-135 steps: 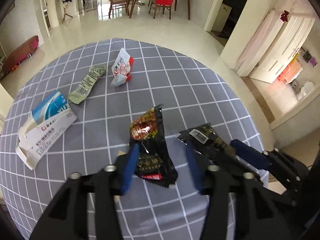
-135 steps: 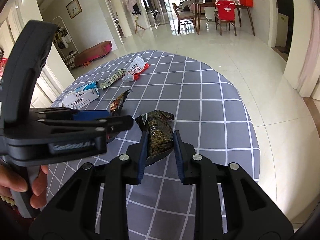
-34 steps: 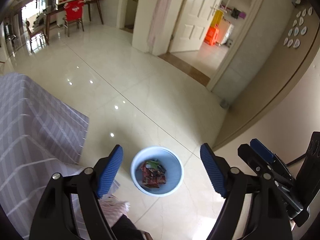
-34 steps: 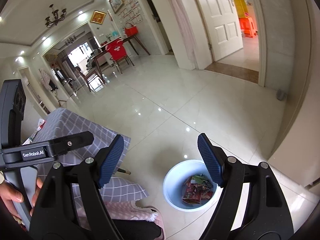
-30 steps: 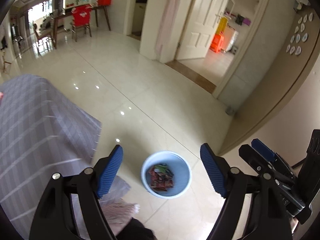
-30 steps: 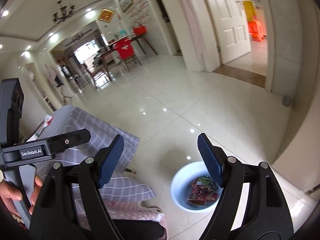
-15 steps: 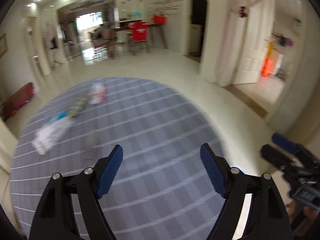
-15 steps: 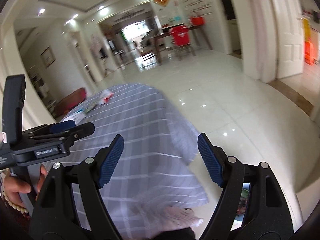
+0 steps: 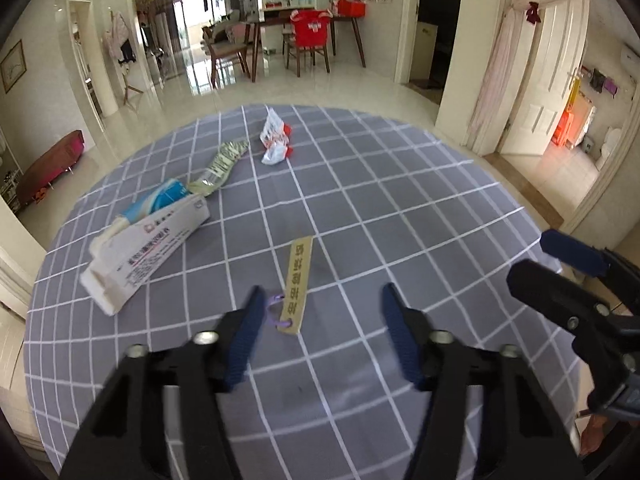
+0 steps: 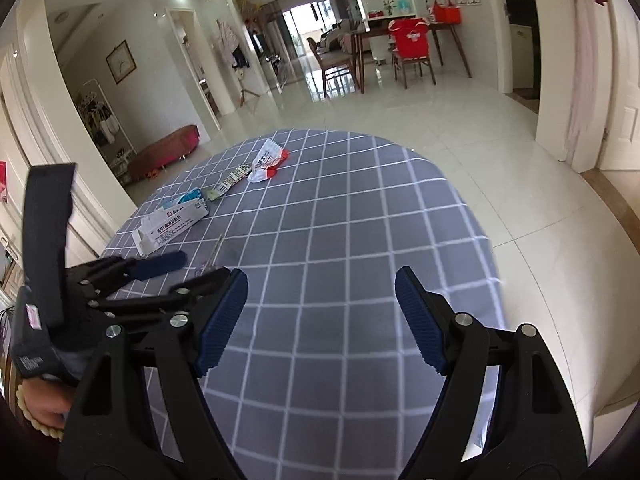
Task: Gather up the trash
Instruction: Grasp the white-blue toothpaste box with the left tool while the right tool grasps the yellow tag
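Left wrist view: left gripper (image 9: 324,320) spread wide, empty, straddling near end of tan tag (image 9: 297,286) on counter (image 9: 400,208); long axis near-to-far. Right gripper (image 10: 320,316) wide, empty, farther right.

right gripper (image 10: 320,316) held wide open over the table (image 10: 360,220)
wrappers (image 10: 268,160) and a box (image 10: 172,226) are seen at the far left.

Beyond the checked counter

The counter (image 9: 400,208), under a grey grid cloth, stands on glossy pale floor (image 9: 360,92). Beyond it, a dining table (image 9: 312,24) with a red-draped chair (image 9: 308,40); to its left, a maroon bench (image 9: 48,164).
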Available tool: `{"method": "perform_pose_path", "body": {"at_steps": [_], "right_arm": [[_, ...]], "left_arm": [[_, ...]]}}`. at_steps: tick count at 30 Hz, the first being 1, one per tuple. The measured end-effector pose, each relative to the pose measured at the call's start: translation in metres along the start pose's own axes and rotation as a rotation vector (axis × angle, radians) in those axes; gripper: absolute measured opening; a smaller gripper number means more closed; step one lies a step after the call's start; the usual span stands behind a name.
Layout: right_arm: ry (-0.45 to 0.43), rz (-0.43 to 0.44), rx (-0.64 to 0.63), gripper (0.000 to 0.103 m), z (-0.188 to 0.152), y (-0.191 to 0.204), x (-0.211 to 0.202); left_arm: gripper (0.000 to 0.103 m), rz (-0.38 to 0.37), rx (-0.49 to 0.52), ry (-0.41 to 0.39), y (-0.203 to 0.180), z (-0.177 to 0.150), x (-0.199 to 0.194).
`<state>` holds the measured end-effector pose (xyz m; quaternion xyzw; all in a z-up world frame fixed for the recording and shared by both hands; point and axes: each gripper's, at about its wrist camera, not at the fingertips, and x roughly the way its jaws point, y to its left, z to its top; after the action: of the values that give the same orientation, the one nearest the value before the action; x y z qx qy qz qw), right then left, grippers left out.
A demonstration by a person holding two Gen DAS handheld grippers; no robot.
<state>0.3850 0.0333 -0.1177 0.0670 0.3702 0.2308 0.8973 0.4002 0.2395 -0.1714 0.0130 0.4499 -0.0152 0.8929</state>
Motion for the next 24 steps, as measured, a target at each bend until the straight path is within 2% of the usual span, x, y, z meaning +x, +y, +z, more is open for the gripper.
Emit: {"method": "perform_pose_path", "body": {"at_steps": [1, 2, 3, 8, 13, 16, 21, 22, 23, 24], "right_arm": [[0.005, -0.001, -0.002, 0.075, 0.003, 0.002, 0.004], [0.012, 0.002, -0.002, 0.075, 0.005, 0.005, 0.008], [0.014, 0.006, -0.001, 0.075, 0.006, 0.009, 0.012], [0.027, 0.036, -0.015, 0.076, 0.013, 0.033, 0.026], [0.053, 0.089, -0.051, 0.080, 0.020, 0.074, 0.050], [0.080, 0.097, -0.065, 0.080, 0.022, 0.094, 0.066], [0.108, 0.070, -0.038, 0.080, 0.018, 0.104, 0.084], [0.131, 0.075, -0.039, 0.080, 0.017, 0.104, 0.089], [0.148, 0.066, -0.051, 0.079, 0.015, 0.105, 0.093], [0.159, 0.053, -0.066, 0.072, 0.014, 0.108, 0.098]], "left_arm": [[0.020, -0.008, -0.001, 0.012, 0.002, 0.000, 0.005], [0.002, -0.009, -0.005, 0.013, 0.005, 0.000, 0.006], [0.000, -0.016, -0.014, 0.002, 0.009, 0.001, 0.005], [0.000, -0.035, -0.089, -0.090, 0.046, -0.001, -0.030], [0.000, -0.003, -0.184, -0.158, 0.105, -0.011, -0.066], [0.000, 0.011, -0.236, -0.167, 0.135, -0.020, -0.077], [0.002, -0.002, -0.245, -0.148, 0.149, -0.022, -0.069], [0.004, 0.004, -0.245, -0.143, 0.149, -0.022, -0.067], [0.016, 0.013, -0.251, -0.132, 0.150, -0.022, -0.063], [0.028, 0.014, -0.260, -0.124, 0.152, -0.021, -0.059]]}}
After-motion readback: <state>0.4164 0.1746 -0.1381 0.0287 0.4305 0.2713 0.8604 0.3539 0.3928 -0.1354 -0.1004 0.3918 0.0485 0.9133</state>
